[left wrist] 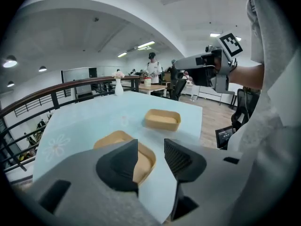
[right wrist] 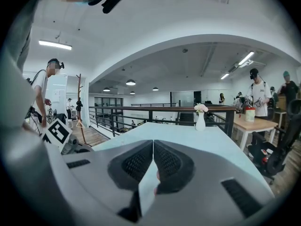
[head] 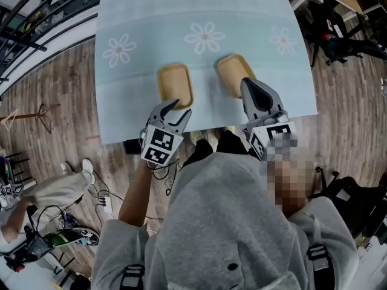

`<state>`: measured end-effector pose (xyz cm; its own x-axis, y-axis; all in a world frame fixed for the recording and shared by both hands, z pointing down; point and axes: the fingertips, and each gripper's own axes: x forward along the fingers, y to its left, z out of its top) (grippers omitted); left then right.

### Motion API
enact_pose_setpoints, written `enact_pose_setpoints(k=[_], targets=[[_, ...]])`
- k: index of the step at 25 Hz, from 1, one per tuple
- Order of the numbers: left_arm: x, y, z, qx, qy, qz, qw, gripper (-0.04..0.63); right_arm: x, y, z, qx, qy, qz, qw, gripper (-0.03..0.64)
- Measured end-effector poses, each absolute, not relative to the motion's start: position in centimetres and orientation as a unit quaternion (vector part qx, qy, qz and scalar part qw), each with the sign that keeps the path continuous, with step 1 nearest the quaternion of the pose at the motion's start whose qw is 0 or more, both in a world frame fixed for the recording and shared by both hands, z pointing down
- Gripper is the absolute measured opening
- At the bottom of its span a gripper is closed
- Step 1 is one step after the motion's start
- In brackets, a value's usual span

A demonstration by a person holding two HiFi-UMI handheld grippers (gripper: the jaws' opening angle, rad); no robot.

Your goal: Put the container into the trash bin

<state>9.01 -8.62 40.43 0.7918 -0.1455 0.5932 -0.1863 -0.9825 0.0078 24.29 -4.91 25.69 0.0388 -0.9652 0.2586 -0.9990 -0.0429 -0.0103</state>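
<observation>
Two shallow tan containers lie on the pale blue flowered table (head: 199, 17) near its front edge. The left container (head: 174, 82) (left wrist: 113, 138) sits just ahead of my left gripper (head: 179, 109) (left wrist: 150, 149), whose jaws stand open with nothing between them; its near rim shows through the gap. The right container (head: 231, 70) (left wrist: 162, 119) lies partly under my right gripper (head: 250, 84) (right wrist: 153, 146). That gripper's pads meet at the tips, shut on nothing, and the container is out of sight in the right gripper view.
A white vase with flowers (right wrist: 201, 118) stands at the table's far end. A dark railing (left wrist: 70, 85) runs along the left side. People stand by a wooden table (right wrist: 256, 122) beyond. Black chairs (head: 338, 41) and floor cables (head: 103, 201) flank the table.
</observation>
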Motion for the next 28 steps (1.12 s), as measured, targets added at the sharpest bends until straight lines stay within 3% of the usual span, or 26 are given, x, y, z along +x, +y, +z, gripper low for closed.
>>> enact_pose_setpoints(k=[15, 21, 28], targets=[[11.0, -7.4, 47.3, 0.897, -0.051, 0.437, -0.036, 0.176, 27.8, -3.2, 26.6, 0.703, -0.697, 0.111, 0.09, 0.026], [10.7, -7.4, 49.2, 0.868, -0.064, 0.492, -0.031, 0.176, 28.8, -3.0, 26.8, 0.686, -0.712, 0.126, 0.084, 0.026], [10.9, -7.7, 51.1, 0.843, -0.093, 0.529, -0.037, 0.097, 30.5, -2.3, 27.4, 0.678, -0.717, 0.138, 0.079, 0.026]])
